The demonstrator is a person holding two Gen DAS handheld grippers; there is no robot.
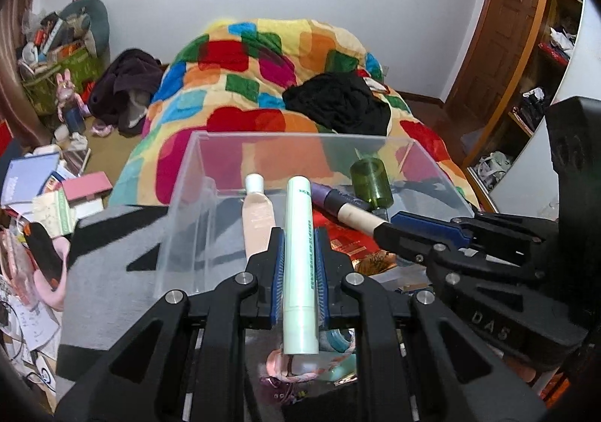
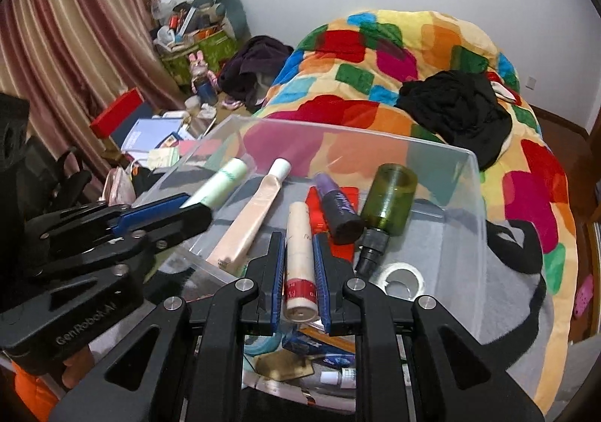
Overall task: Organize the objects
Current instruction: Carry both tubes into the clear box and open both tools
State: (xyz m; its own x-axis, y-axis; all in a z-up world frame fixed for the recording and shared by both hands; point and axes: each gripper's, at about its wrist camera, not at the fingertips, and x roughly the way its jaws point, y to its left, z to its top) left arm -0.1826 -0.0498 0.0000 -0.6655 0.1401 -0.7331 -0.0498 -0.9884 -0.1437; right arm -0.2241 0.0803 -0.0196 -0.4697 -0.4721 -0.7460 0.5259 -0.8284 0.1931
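Two claws appear in both wrist views, each clamped on a tube above a clear plastic bin point(image 1: 180, 234). Left claw point(image 1: 300, 245), at lower centre of the left wrist view, grips a pale green tube point(image 1: 300, 256) between its blue pads; the tube runs lengthwise along the fingers and projects past the fingertips over the bin. Right claw point(image 2: 298, 253), at lower centre of the right wrist view, grips a cream tube with a red band point(image 2: 299, 260) in the same lengthwise manner. Each claw also shows from the side in the other view: right claw at centre right of the left wrist view, left claw at centre left of the right wrist view. Inside the bin, a beige tube with a white cap point(image 2: 249, 219) lies left of centre, a purple tube with a dark cap point(image 2: 338, 211) lies just right of the cream tube, and a green bottle point(image 2: 388, 202) lies tilted at the right. Behind the bin, a multicoloured blanket point(image 2: 375, 46) covers the bed, with a black garment point(image 2: 454, 110) on top.
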